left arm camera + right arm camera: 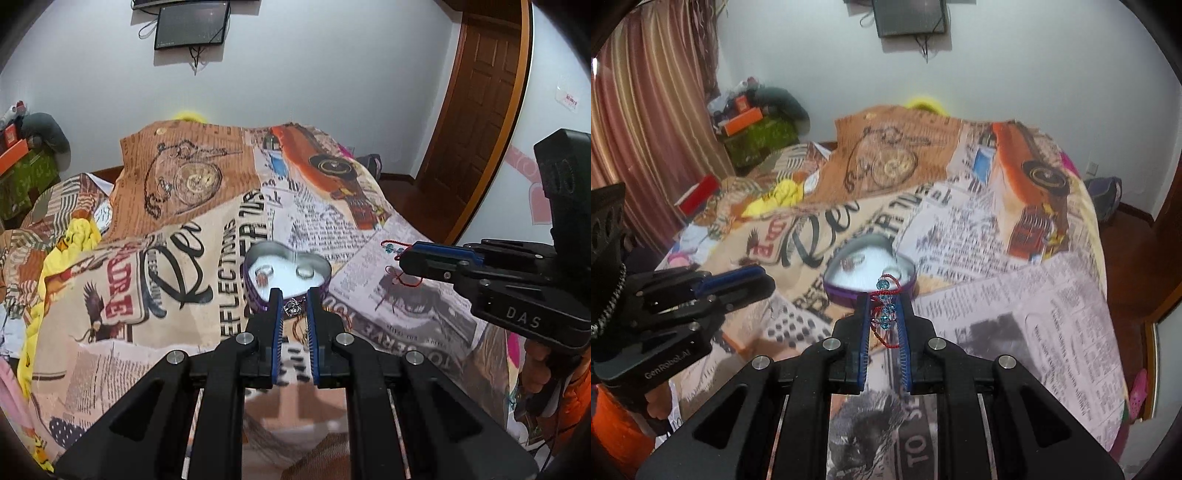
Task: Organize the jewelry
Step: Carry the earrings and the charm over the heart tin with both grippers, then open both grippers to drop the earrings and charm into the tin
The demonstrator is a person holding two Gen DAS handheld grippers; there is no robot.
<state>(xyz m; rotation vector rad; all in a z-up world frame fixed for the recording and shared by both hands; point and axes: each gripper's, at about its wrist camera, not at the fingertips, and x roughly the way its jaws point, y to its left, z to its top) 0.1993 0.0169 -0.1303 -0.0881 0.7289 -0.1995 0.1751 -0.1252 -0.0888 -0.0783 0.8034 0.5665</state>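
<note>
On the bed's newspaper-print bedspread [147,295], toward the left: left gripper [294,297], clenched on a small silver crown pendant [293,307] at the near edge of the heart-shaped tin [255,254]. Within that open purple-walled tin, lying on its pale floor: silver ring [264,274] at left, second ring [305,272] at right, apart. Further right: right gripper [884,301], closed around a red cord bracelet [884,314] with blue crystal beads, fingertips just short of the tin's near rim, one bead and a cord loop poking past them.
</note>
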